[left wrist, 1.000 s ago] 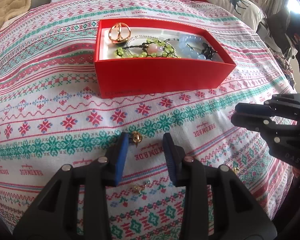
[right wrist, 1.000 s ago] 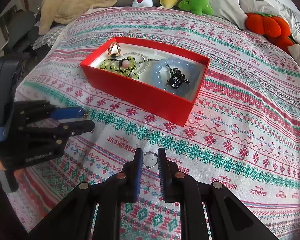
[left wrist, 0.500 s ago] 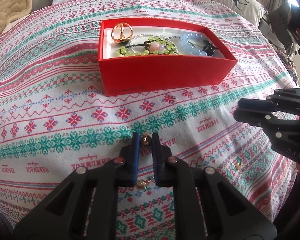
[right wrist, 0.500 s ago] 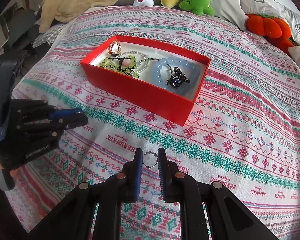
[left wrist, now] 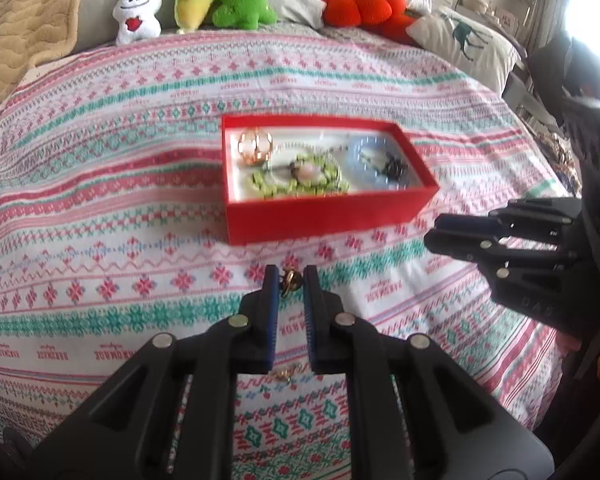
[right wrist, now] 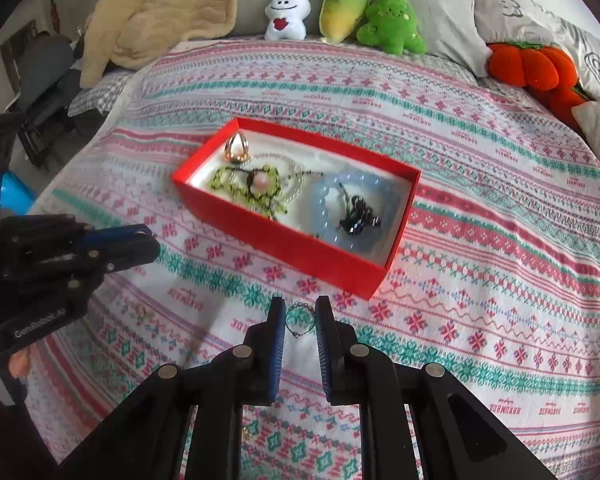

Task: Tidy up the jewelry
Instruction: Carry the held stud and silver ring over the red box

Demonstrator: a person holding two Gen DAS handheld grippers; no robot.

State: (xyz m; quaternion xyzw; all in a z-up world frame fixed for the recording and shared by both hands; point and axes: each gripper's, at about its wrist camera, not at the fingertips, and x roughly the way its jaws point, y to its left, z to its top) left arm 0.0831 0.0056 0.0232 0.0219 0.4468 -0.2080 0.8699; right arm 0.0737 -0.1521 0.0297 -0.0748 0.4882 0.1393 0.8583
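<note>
Left gripper (left wrist: 288,280) has lifted off the bed, jaws narrow on the gold earring (left wrist: 290,279); right gripper (right wrist: 300,316) holds the ring (right wrist: 300,317). Box (left wrist: 328,216) ahead: drop-off next.

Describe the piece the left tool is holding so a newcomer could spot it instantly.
Start at the red box on the patterned bedspread. Just in front of it, the left tool pinches a small gold earring. Unlike the silvery beaded ring in the right tool, it is gold and round.
</note>
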